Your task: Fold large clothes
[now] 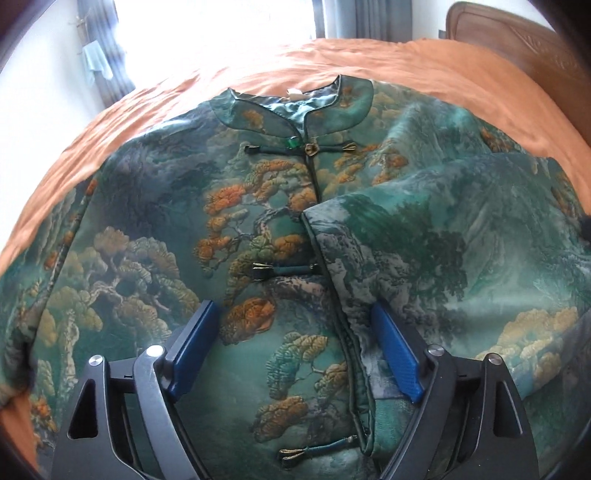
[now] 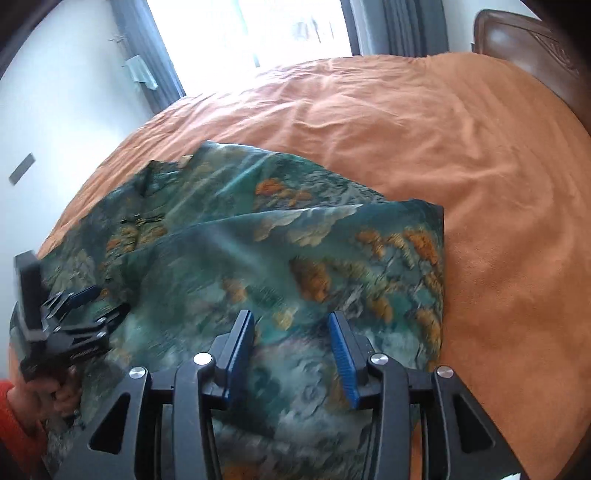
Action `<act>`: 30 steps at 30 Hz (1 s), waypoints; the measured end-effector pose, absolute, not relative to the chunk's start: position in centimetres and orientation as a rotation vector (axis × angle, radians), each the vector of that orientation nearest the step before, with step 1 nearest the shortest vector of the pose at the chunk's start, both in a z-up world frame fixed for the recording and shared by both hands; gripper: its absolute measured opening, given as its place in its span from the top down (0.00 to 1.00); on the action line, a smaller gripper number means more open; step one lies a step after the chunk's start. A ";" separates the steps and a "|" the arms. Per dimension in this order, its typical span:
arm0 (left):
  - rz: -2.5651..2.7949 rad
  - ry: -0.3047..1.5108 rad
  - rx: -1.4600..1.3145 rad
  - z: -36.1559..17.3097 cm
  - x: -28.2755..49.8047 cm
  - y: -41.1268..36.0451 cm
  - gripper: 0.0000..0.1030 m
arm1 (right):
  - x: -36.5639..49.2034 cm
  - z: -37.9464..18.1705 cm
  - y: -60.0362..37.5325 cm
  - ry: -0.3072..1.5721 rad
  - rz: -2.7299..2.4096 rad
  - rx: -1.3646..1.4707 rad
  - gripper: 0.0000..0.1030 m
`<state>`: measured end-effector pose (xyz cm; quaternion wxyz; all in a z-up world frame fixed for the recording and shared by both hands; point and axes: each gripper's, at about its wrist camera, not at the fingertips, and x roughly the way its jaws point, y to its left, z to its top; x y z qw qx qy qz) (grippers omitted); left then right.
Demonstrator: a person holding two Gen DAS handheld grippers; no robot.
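Both grippers hang spread wide and empty over the green brocade jacket (image 1: 258, 206) lying front-up on the orange bedspread (image 2: 443, 147), left gripper (image 1: 295, 332) and right gripper (image 2: 291, 350) alike; it looks padded, slippery-faced, best pinched along piped edges.

A rumpled orange bedspread (image 2: 424, 147) covers the bed. A carved dark wooden headboard (image 2: 532, 55) stands far right. A bright window (image 2: 295, 26) with grey curtains (image 2: 410, 26) lies beyond, white wall (image 2: 66, 110) at left.
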<state>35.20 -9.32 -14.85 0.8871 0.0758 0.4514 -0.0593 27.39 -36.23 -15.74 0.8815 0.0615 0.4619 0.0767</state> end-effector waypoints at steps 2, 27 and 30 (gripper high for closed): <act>-0.120 0.930 0.152 -15.0 35.1 -9.1 0.15 | 25.0 -15.4 -35.4 0.963 0.194 0.093 0.59; 0.049 0.982 0.317 -9.5 21.4 10.4 0.01 | 4.1 -10.6 -28.9 0.794 0.169 -0.039 0.38; 0.197 1.039 0.097 -9.9 20.3 19.2 0.01 | 2.6 -10.7 -27.1 0.782 0.179 0.006 0.38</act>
